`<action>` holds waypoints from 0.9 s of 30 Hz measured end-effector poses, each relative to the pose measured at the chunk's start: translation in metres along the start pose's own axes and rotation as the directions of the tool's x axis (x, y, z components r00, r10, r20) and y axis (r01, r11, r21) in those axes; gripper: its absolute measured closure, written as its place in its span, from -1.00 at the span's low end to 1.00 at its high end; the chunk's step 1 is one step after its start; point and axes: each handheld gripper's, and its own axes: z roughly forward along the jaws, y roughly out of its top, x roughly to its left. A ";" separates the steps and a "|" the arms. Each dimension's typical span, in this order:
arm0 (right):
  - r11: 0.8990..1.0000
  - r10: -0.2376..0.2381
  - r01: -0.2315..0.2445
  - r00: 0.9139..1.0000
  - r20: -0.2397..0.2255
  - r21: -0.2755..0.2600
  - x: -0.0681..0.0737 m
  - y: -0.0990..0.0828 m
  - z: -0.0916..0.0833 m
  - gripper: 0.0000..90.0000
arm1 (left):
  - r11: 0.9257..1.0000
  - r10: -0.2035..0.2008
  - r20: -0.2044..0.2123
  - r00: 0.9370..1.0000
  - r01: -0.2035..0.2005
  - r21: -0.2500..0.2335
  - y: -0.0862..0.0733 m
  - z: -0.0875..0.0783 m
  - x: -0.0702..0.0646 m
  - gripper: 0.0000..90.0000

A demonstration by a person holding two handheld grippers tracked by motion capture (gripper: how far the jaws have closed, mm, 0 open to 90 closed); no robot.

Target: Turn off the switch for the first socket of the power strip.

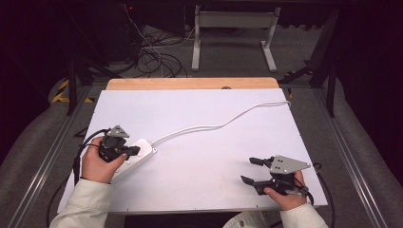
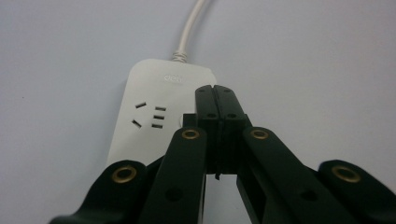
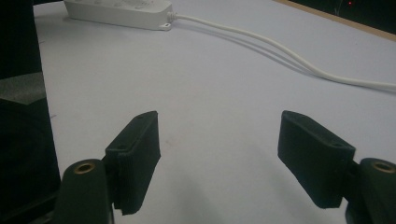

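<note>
Power strip (image 1: 135,156) lies near the worktop's (image 1: 214,109) left edge in the high view, its cord (image 1: 223,124) running to the far right corner; the left hand-held gripper (image 1: 128,152) sits over it, the right hand-held gripper (image 1: 254,171) near the right front corner, open worktop between them.

Left gripper view: jaws pressed together above the strip, beside its sockets (image 2: 150,116). Probably pressing a switch; push straight down.

Right gripper view: jaws spread, holding nothing.
</note>
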 end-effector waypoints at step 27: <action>1.000 0.002 -0.002 1.000 -0.009 0.003 0.000 -0.001 0.001 -0.34 | 0.995 0.003 -0.040 0.999 0.001 0.104 0.004 0.026 0.006 1.00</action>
